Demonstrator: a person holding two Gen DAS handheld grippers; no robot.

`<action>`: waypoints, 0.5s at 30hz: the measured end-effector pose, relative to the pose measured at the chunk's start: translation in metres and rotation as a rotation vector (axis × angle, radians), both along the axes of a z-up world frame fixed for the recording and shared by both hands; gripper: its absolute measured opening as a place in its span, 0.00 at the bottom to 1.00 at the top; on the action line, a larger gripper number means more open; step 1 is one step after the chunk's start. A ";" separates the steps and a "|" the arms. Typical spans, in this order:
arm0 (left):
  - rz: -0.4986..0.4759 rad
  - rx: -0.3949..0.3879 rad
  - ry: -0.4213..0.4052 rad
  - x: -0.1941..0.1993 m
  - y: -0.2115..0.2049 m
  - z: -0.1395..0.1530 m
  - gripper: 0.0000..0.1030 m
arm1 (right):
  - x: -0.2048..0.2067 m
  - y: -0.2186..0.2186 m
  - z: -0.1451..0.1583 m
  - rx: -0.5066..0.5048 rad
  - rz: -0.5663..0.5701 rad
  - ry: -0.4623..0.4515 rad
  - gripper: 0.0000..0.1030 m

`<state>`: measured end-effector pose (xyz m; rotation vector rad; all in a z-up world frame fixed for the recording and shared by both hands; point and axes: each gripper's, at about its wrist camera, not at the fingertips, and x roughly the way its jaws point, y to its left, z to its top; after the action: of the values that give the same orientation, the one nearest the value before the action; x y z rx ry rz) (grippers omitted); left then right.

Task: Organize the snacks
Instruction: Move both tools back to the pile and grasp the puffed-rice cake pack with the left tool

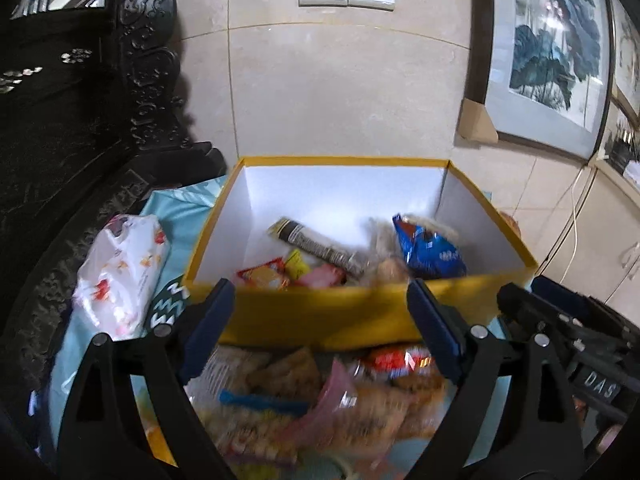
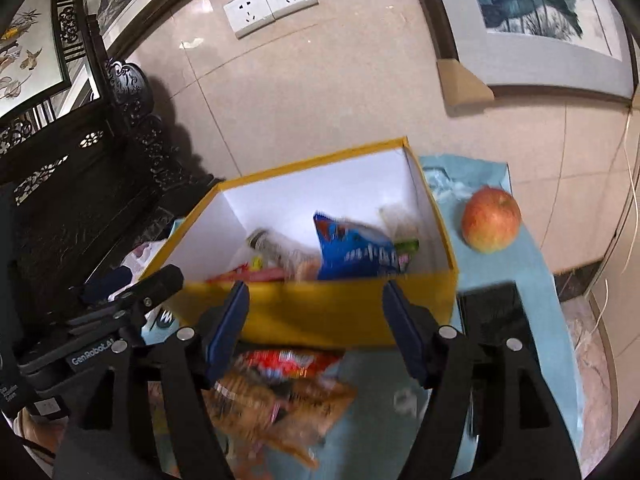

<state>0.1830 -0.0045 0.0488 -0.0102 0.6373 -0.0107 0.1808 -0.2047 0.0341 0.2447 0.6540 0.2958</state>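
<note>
The yellow box point(image 1: 320, 312), white inside, stands open on the tabletop point(image 2: 536, 264), which is covered by a light blue cloth, close to a tiled wall. Inside it lie several snacks: a blue packet point(image 1: 430, 250) toward the right wall, a dark striped wrapper point(image 1: 316, 246) near the middle, and red and yellow packets point(image 1: 272, 274) against the near wall. A loose pile of snack packets point(image 1: 304, 396) lies on the cloth just in front of the box; blur hides their detail. The left gripper point(image 1: 320, 320) is spread wide and holds nothing, poised above that pile with its fingers either side of the box's near wall. The right gripper point(image 2: 316, 320) is likewise spread and empty, near the same wall. An apple point(image 2: 491, 219) rests on the cloth just right of the box. A white printed bag point(image 1: 124, 276) lies to the box's left.
</note>
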 end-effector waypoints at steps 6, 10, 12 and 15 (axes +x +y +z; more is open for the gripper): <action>0.003 0.018 0.019 -0.050 0.013 -0.014 0.92 | -0.041 0.009 -0.017 0.028 0.032 0.036 0.78; 0.031 0.040 0.041 -0.077 0.028 -0.031 0.93 | -0.064 0.011 -0.033 0.060 0.014 0.039 0.92; 0.052 0.057 0.060 -0.089 0.037 -0.042 0.93 | -0.067 0.011 -0.042 0.072 0.020 0.052 0.92; 0.094 0.062 0.094 -0.103 0.053 -0.057 0.93 | -0.069 0.011 -0.055 0.071 0.014 0.067 0.92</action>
<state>0.0795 0.0481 -0.0082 0.0187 0.7301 0.1010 0.1120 -0.1940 -0.0213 0.3198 0.7126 0.3254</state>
